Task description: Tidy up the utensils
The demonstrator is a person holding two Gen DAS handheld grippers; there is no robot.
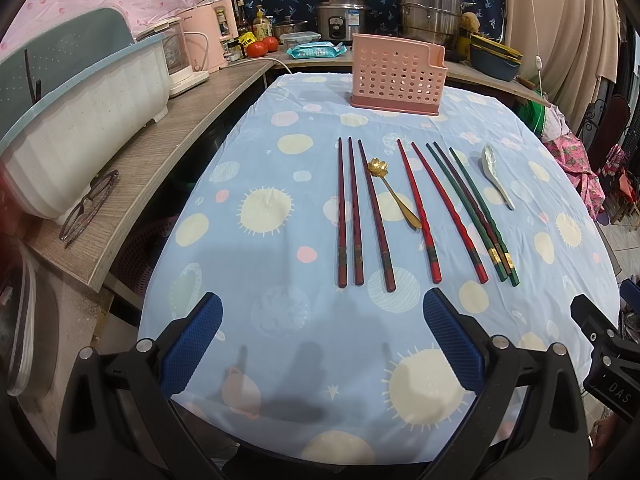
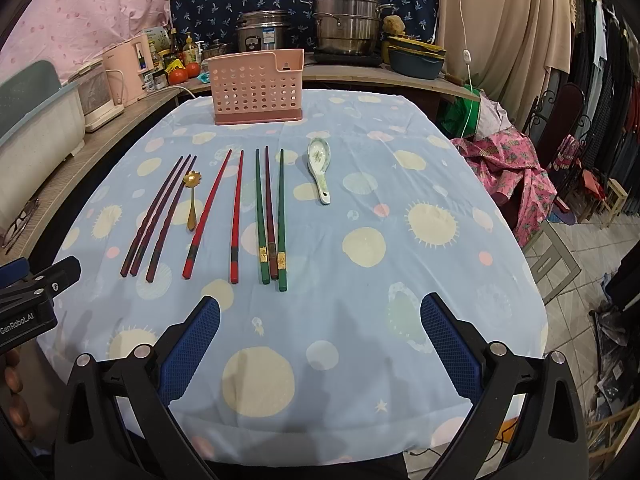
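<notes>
Several chopsticks lie side by side on the blue tablecloth (image 1: 280, 320): dark maroon ones (image 1: 352, 212) (image 2: 154, 216) at left, red ones (image 1: 436, 208) (image 2: 222, 212) in the middle, green ones (image 1: 480, 216) (image 2: 272, 216) at right. A gold flower spoon (image 1: 394, 192) (image 2: 192, 200) lies between the maroon and red ones. A white ceramic spoon (image 1: 496, 174) (image 2: 320, 168) lies furthest right. A pink perforated utensil holder (image 1: 396, 74) (image 2: 258, 88) stands at the table's far end. My left gripper (image 1: 322, 312) and right gripper (image 2: 320, 312) are open and empty, near the table's front edge, short of the chopsticks.
A wooden counter (image 1: 168, 148) runs along the left with a dish rack (image 1: 80, 120), glasses (image 1: 88, 208) and a pink appliance (image 1: 208, 36). Steel pots (image 2: 344, 20) stand behind the table. A chair with pink cloth (image 2: 516, 172) stands to the right.
</notes>
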